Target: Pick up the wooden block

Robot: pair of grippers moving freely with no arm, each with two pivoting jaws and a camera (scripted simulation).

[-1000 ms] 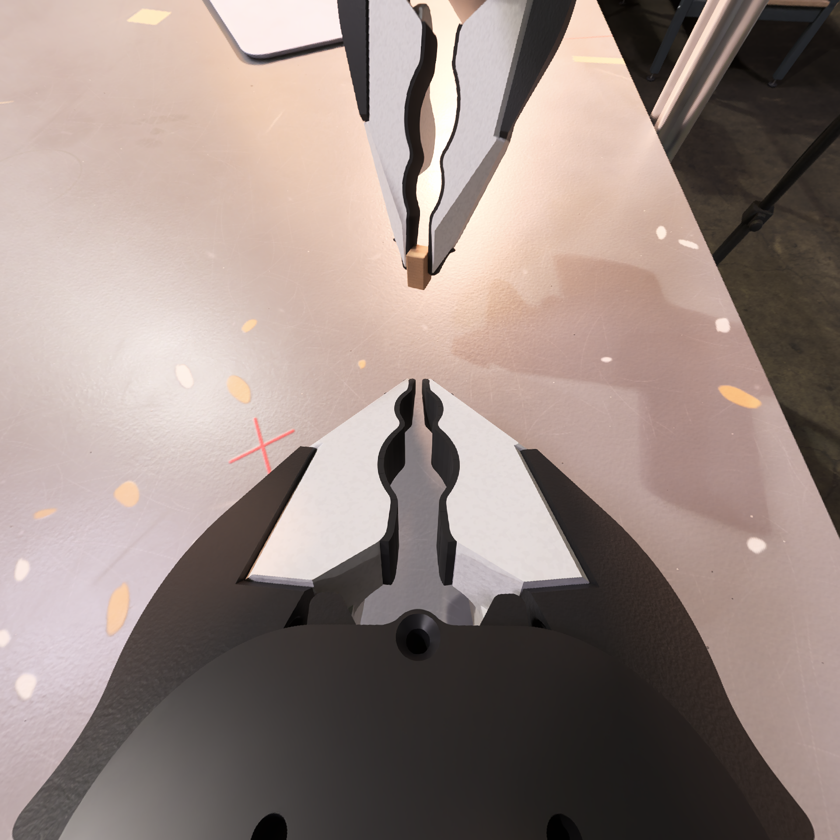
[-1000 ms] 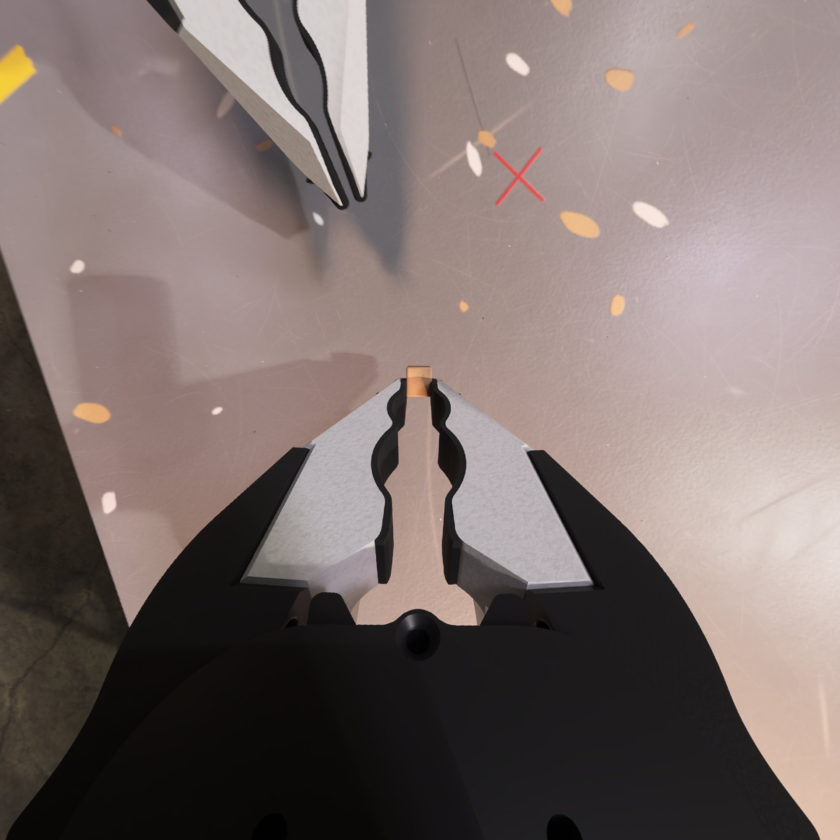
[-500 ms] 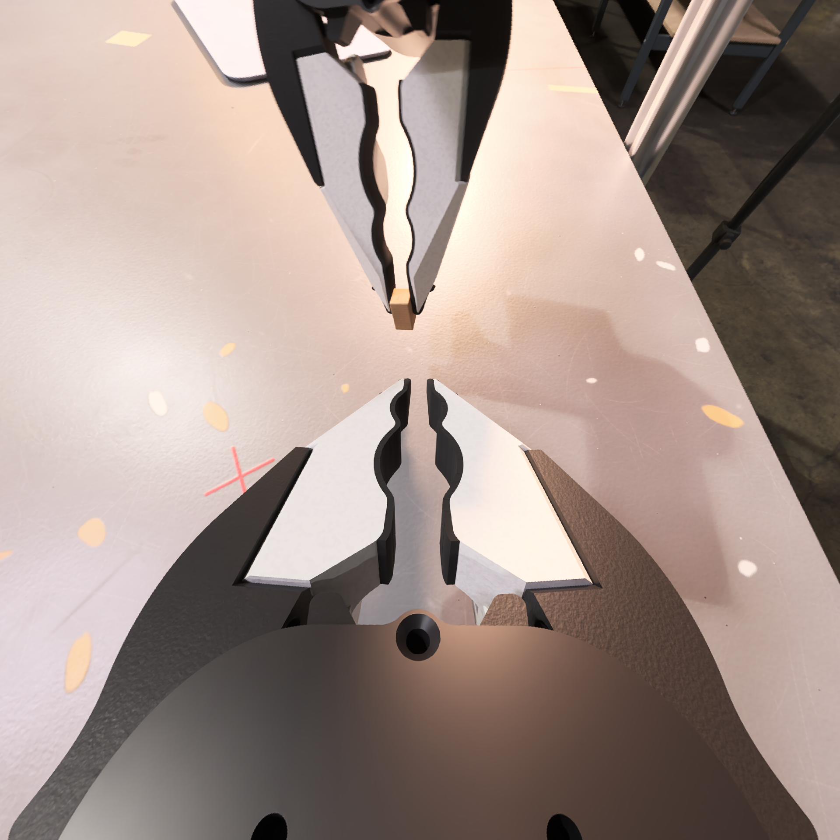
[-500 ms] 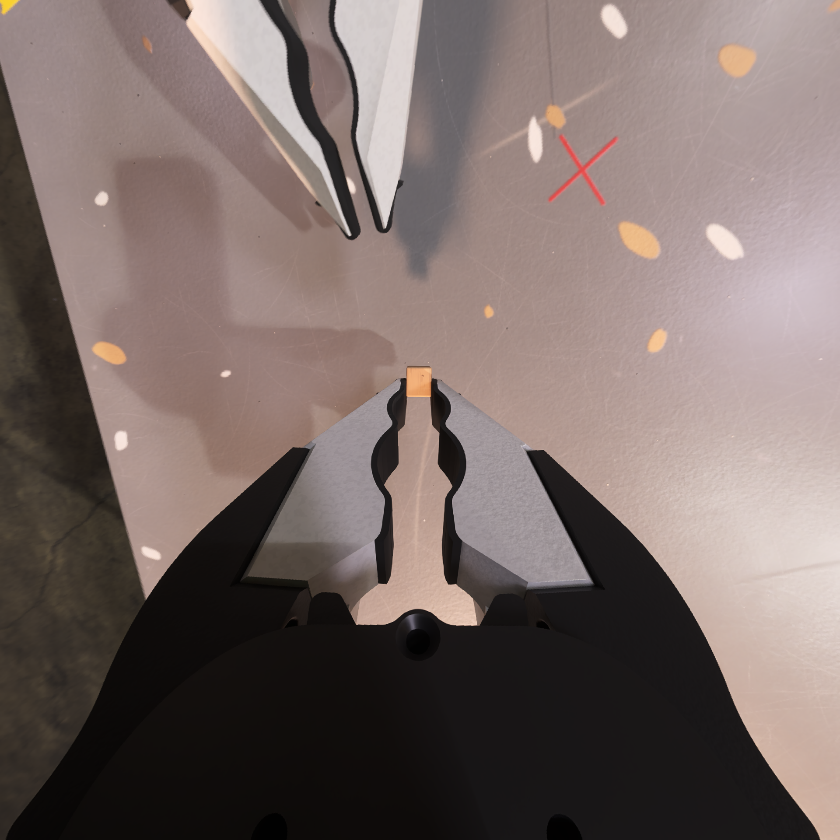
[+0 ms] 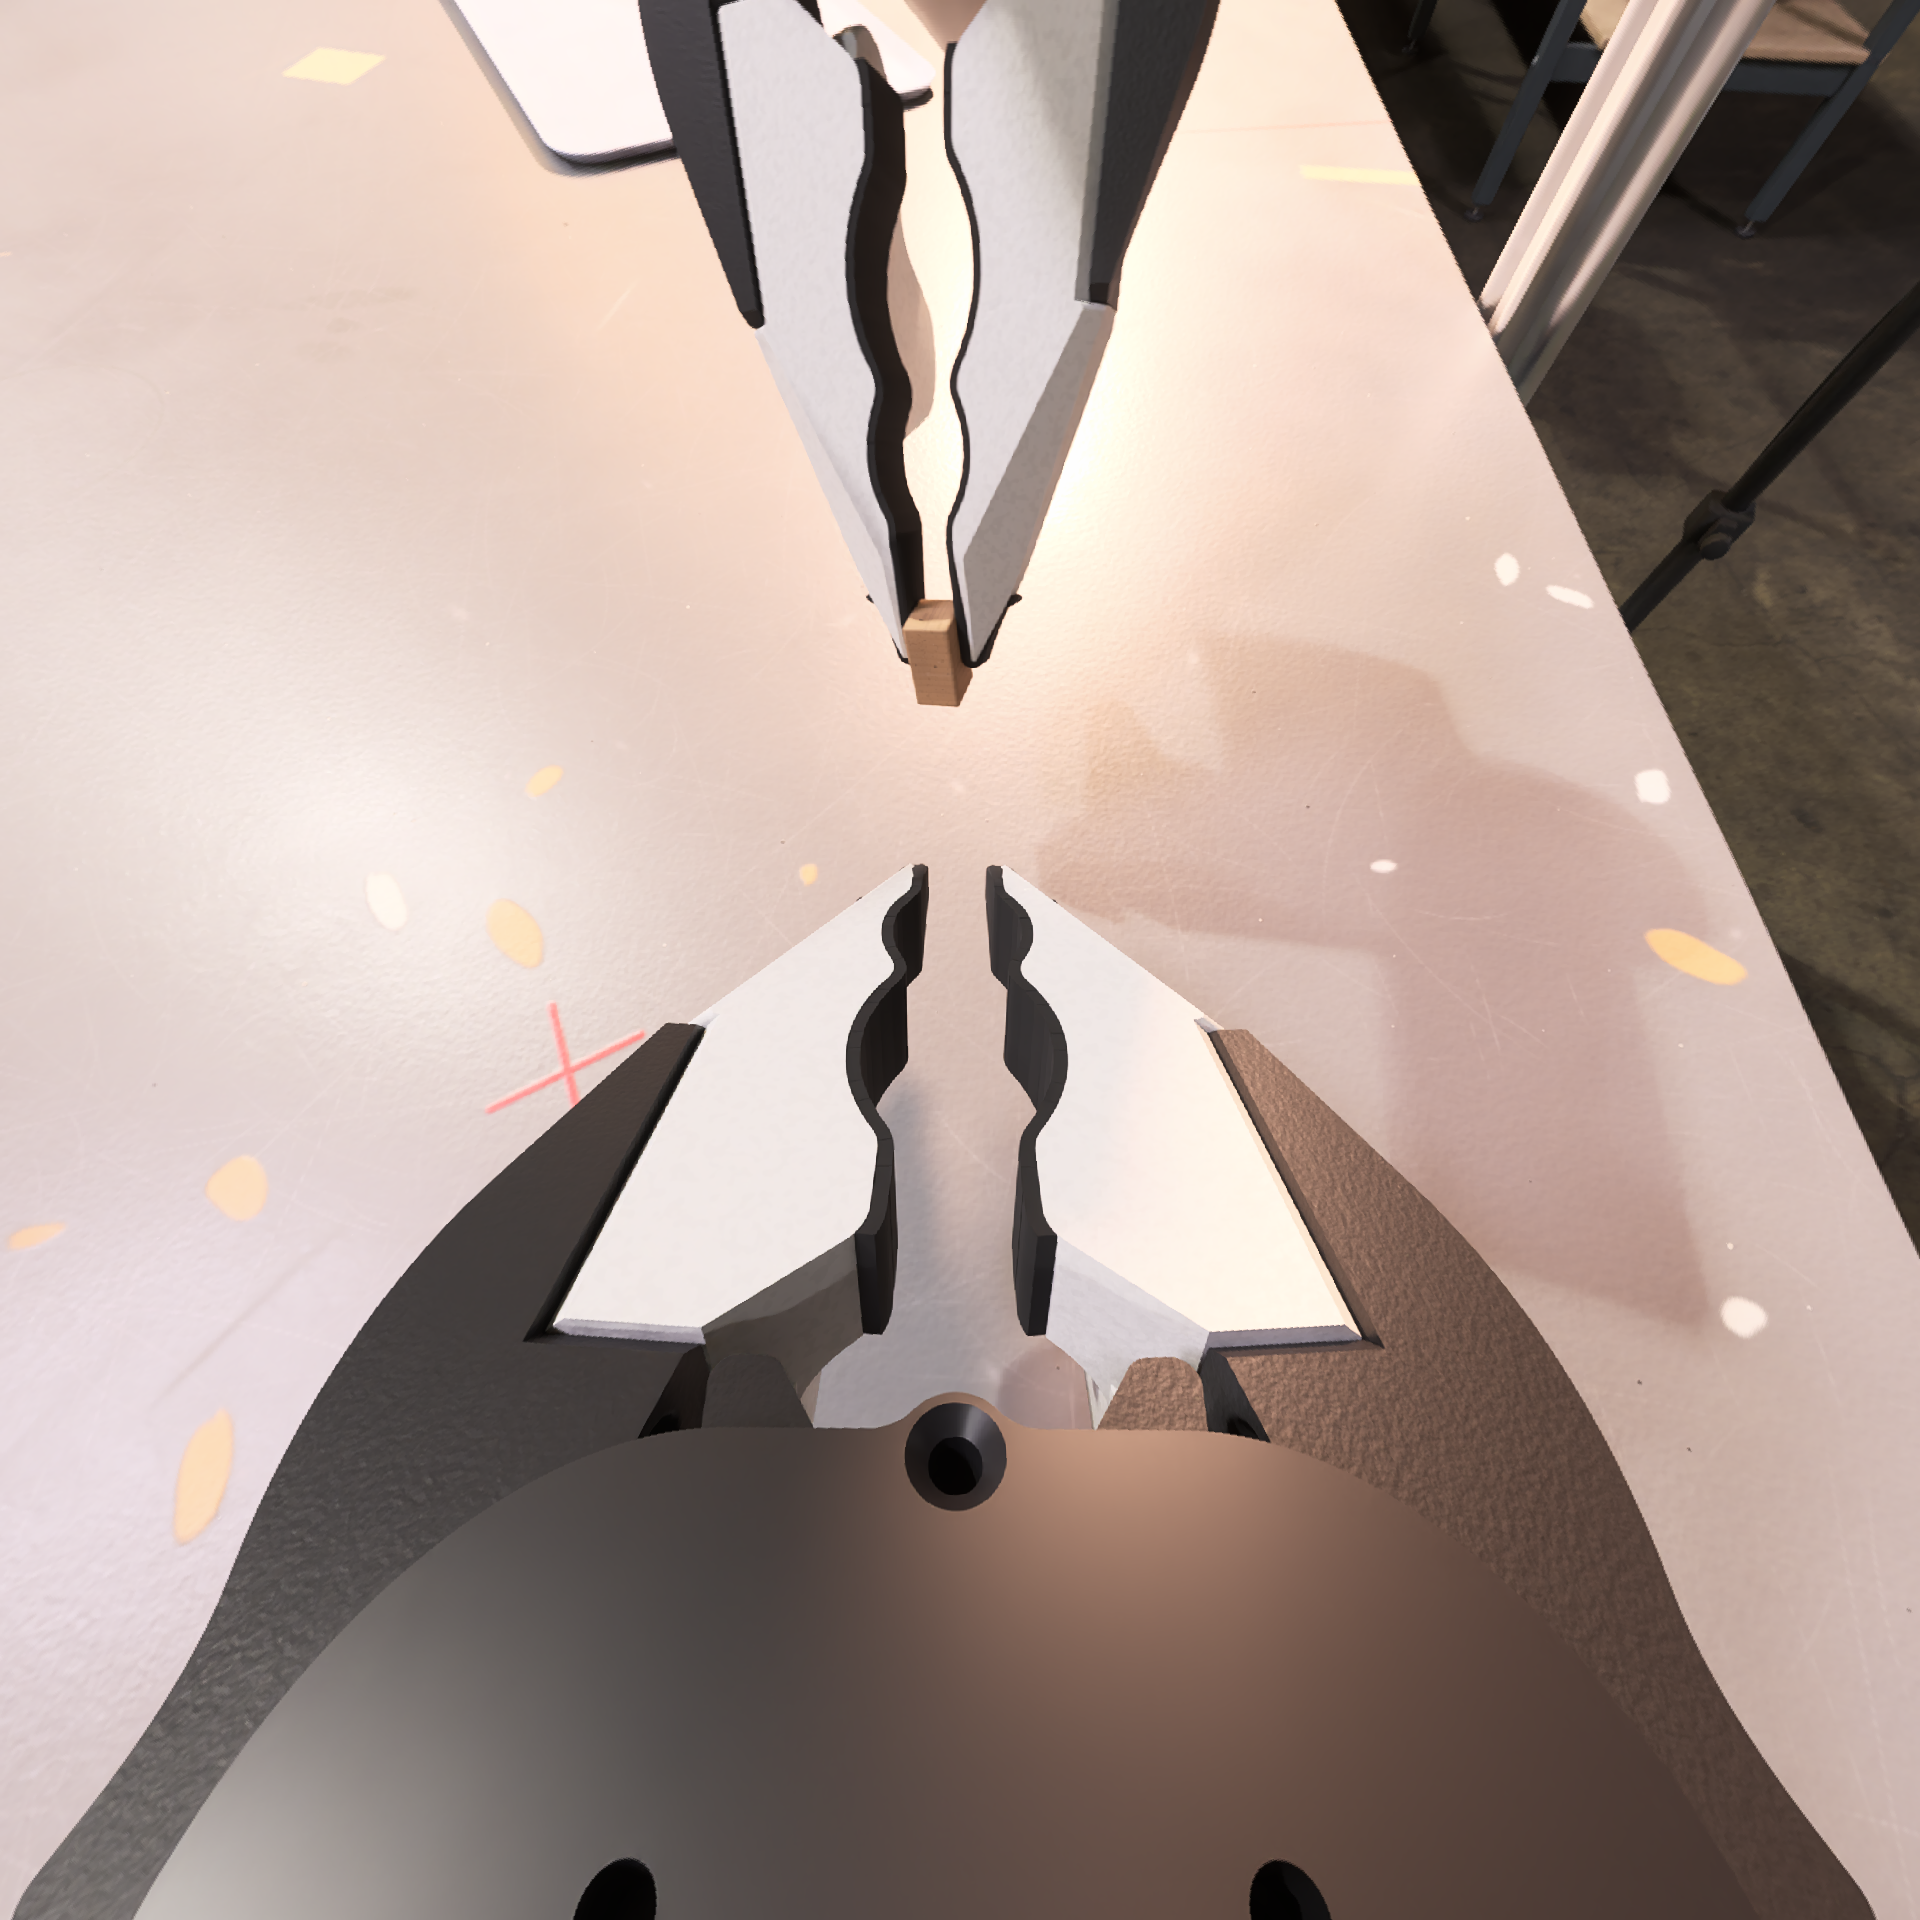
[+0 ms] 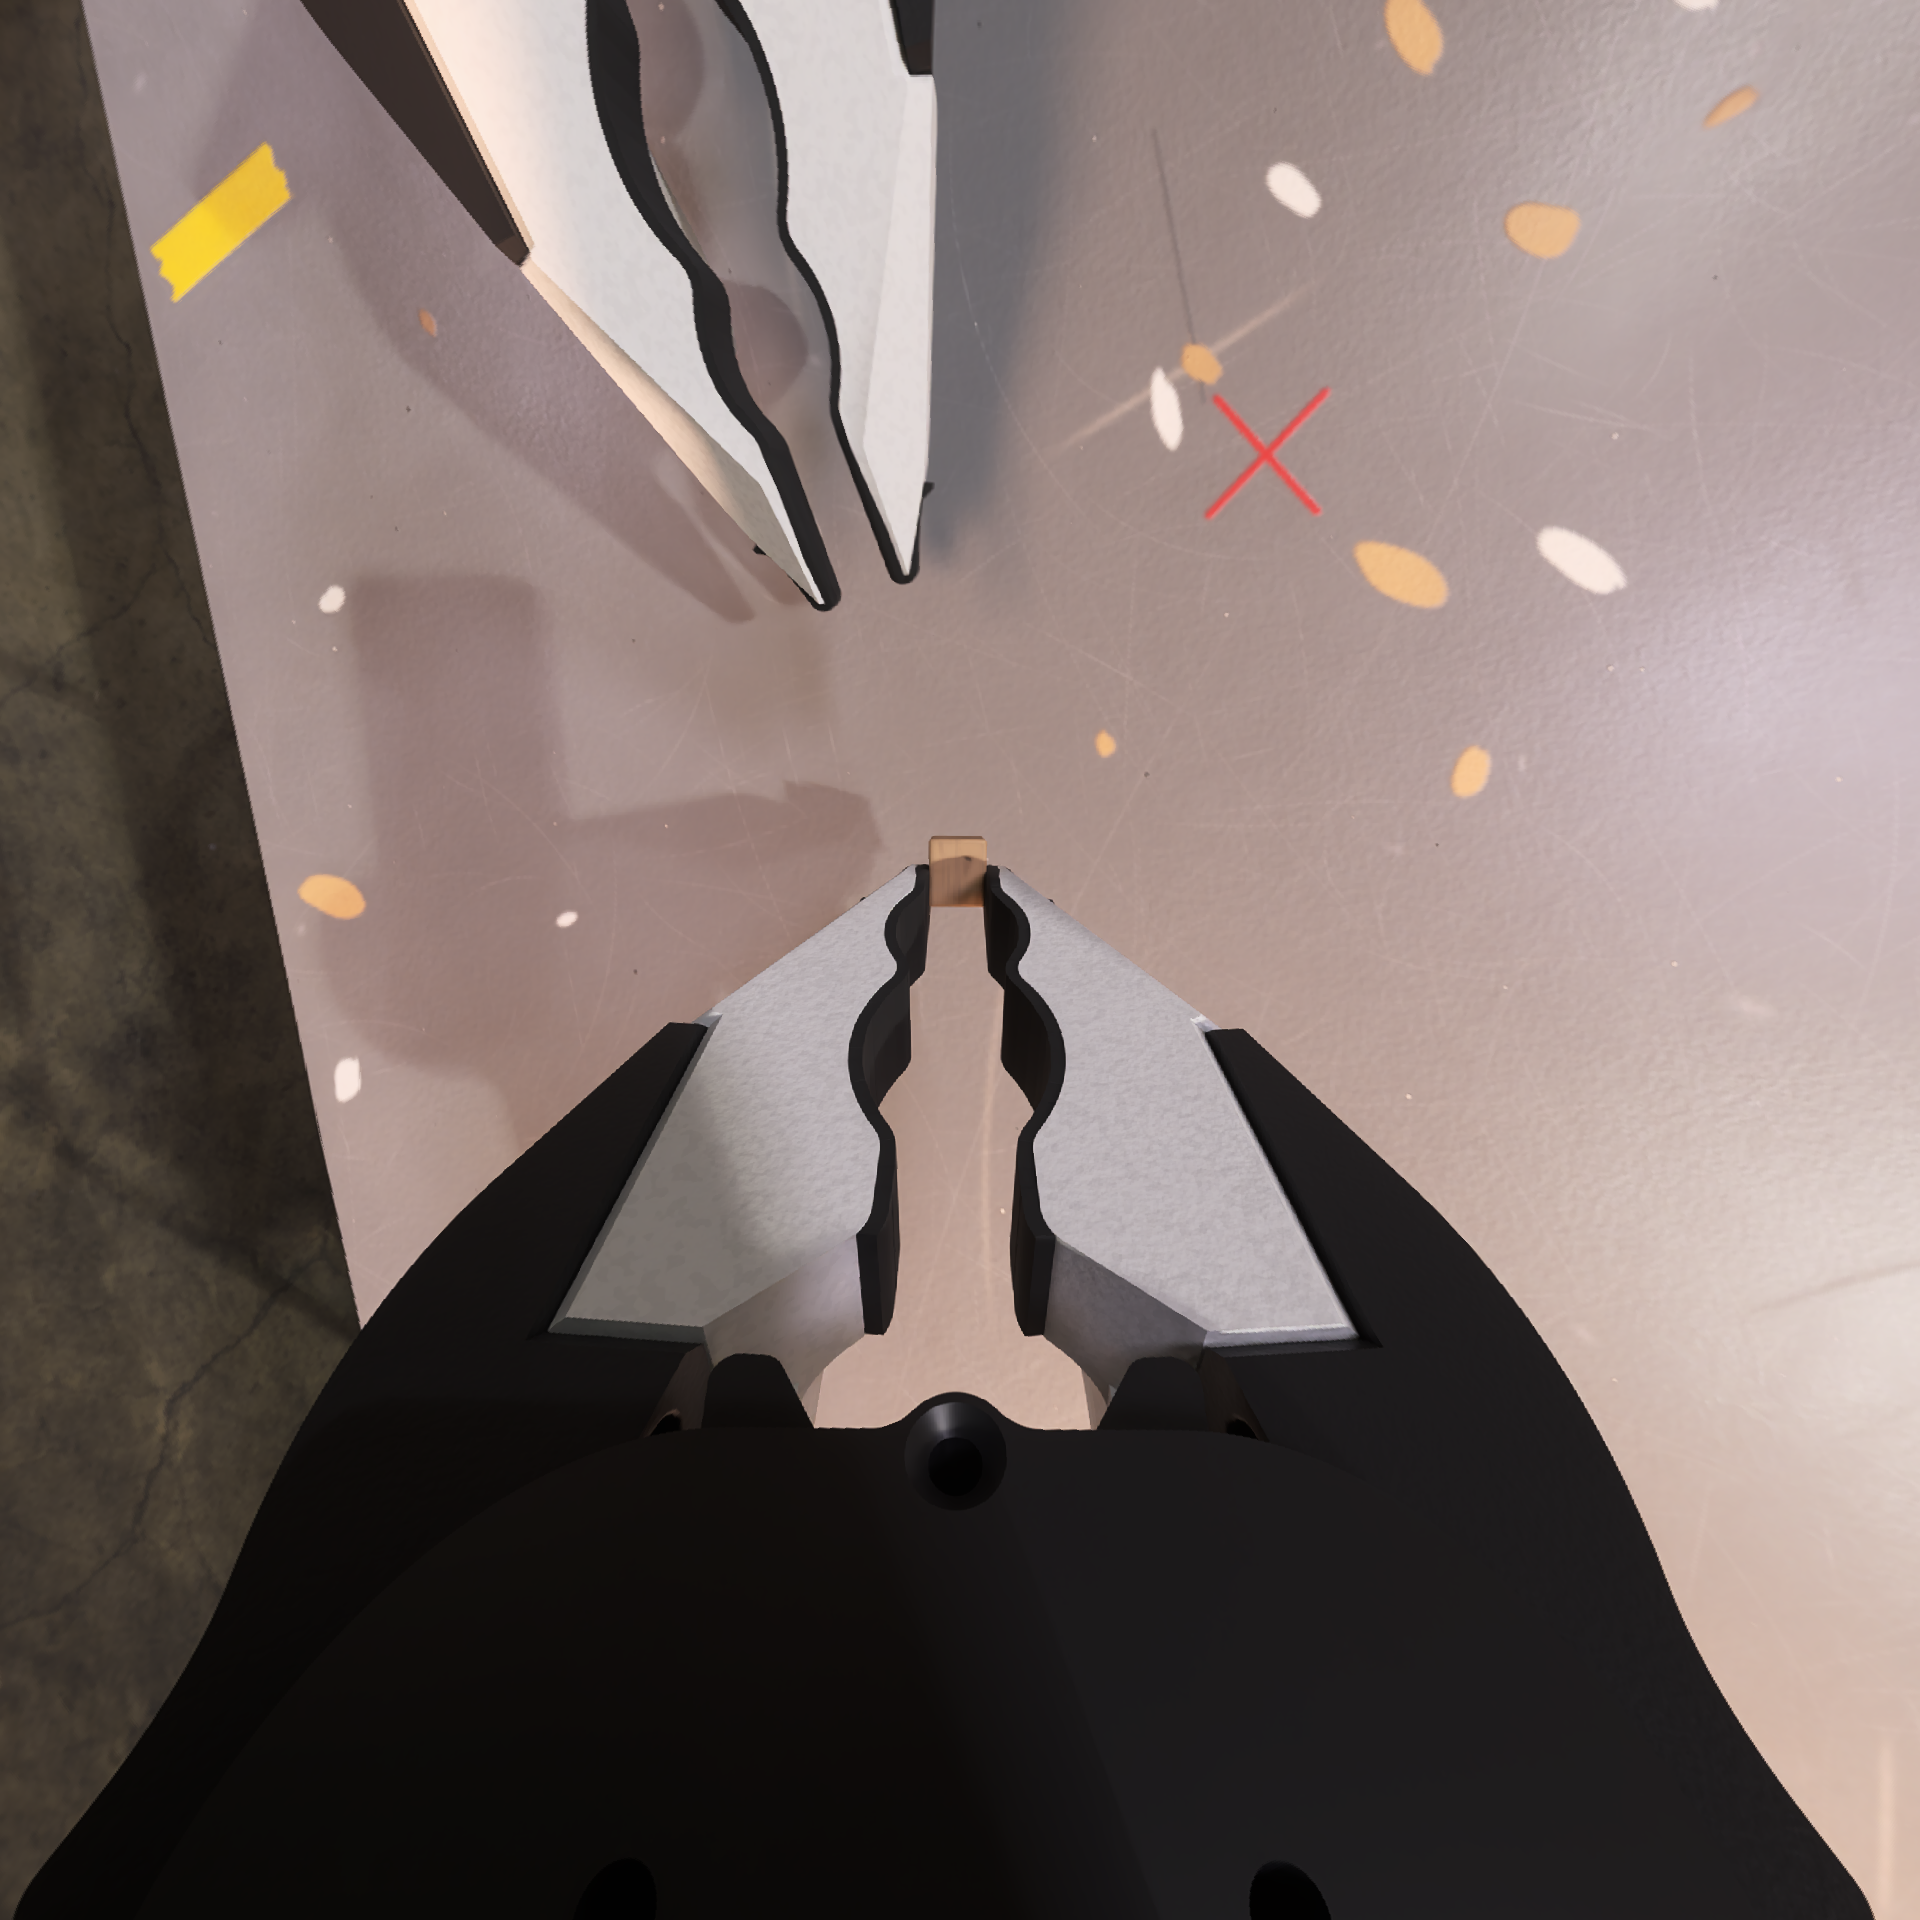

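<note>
The wooden block (image 6: 957, 871) is a small tan piece pinched between the tips of my right gripper (image 6: 957, 883), which is shut on it and holds it above the table. In the left wrist view the block (image 5: 938, 660) sticks out below the right gripper (image 5: 940, 634), which points down from the top of the frame. My left gripper (image 5: 956, 883) is empty, its jaws a narrow gap apart, and it points at the block from a short way off. It also shows in the right wrist view (image 6: 862, 587), beyond the block.
A red cross mark (image 5: 566, 1060) lies on the pale speckled table (image 5: 312, 520), left of my left gripper, and shows in the right wrist view (image 6: 1265, 453). Yellow tape (image 6: 220, 220) sits near the table edge. A white board (image 5: 582, 94) lies far back. A metal post (image 5: 1590, 177) stands beyond the right edge.
My left gripper's jaws have parted from nearly shut to a narrow gap. The two grippers have drawn a little closer. The right gripper has kept its hold on the block.
</note>
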